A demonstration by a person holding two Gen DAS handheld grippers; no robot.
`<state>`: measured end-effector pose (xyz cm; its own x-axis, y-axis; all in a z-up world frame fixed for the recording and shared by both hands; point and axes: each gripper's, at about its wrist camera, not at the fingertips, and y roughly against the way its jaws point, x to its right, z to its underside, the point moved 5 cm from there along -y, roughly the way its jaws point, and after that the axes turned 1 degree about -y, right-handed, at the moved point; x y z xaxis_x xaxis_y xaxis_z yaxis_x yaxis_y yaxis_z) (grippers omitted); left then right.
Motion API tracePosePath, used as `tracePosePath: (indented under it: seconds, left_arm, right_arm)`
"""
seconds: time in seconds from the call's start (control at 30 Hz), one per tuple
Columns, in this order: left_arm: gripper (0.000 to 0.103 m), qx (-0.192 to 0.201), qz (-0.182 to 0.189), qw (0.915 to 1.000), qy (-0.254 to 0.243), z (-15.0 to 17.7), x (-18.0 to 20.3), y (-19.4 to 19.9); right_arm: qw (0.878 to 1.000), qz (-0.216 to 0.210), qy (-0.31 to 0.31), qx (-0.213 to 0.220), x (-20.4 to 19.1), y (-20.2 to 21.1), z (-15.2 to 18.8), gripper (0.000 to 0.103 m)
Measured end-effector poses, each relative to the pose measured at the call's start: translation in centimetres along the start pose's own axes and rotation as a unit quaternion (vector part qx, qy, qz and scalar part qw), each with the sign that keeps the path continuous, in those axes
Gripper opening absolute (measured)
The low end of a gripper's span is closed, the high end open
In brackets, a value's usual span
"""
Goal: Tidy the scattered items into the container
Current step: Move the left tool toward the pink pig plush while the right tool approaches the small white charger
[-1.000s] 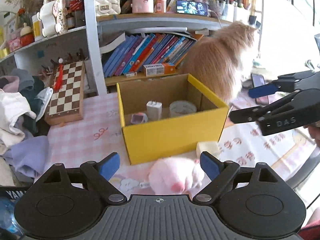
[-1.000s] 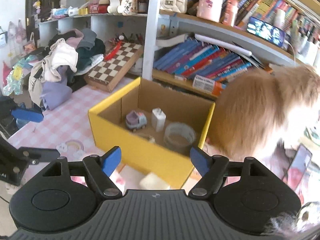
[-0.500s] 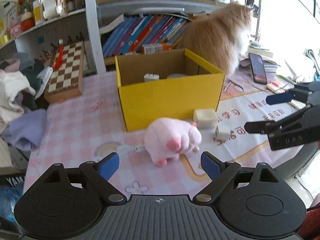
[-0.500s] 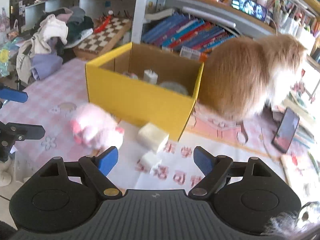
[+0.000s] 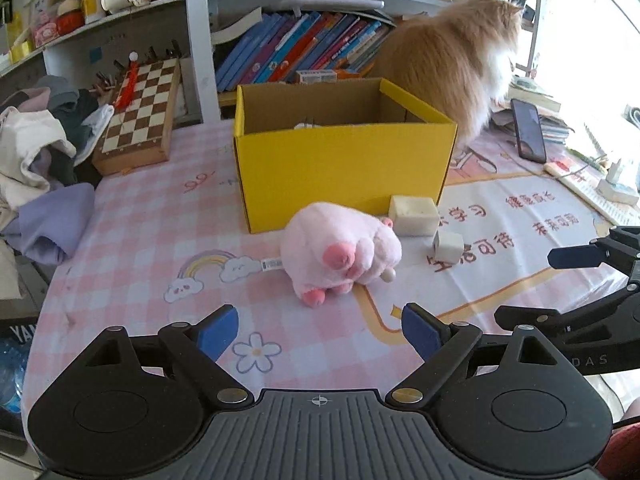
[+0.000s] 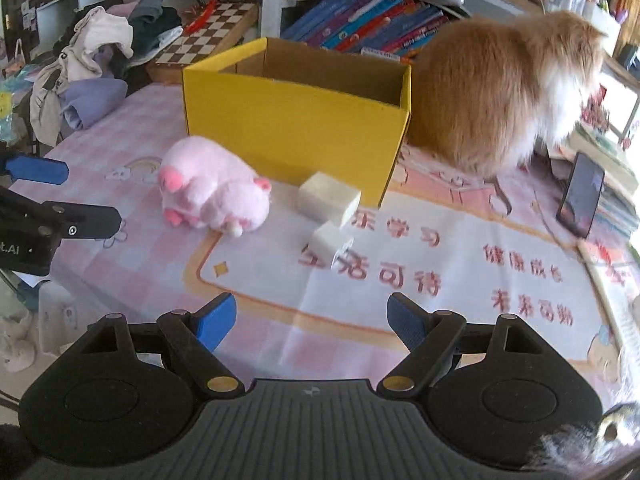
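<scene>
A yellow cardboard box [image 5: 344, 168] [image 6: 296, 120] stands open-topped on the pink tablecloth. In front of it lie a pink plush toy [image 5: 340, 256] [image 6: 212, 188], a cream block [image 5: 413, 210] [image 6: 329, 198] and a small white charger cube [image 5: 448, 246] [image 6: 330, 242]. My left gripper [image 5: 320, 330] is open, low over the cloth, just short of the plush. My right gripper [image 6: 310, 316] is open too, a little back from the charger cube. Each gripper shows at the edge of the other's view. Most of the box's contents are hidden by its front wall.
A fluffy orange cat [image 5: 452, 56] [image 6: 504, 84] sits right behind the box's right side. A phone [image 5: 528, 130] [image 6: 580, 196] leans at the right. A chessboard [image 5: 140, 112] and a heap of clothes [image 5: 40, 148] lie at the left, bookshelves behind.
Both grippers have pulled back and dropped from above the box toward the table's near edge. The plush, block and cube now lie farther ahead. Both stay open.
</scene>
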<state>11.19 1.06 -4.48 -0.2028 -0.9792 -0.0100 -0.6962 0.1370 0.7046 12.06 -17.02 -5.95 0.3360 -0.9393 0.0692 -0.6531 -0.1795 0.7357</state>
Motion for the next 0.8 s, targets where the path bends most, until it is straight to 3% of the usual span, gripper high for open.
tracePosePath:
  seconds: [0.8]
  left_arm:
    - [0.092, -0.033, 0.009, 0.9994, 0.001, 0.6, 1.6, -2.4]
  right_arm:
    - [1.0, -0.006, -0.001, -0.021, 0.9, -1.8, 0.1, 0.079]
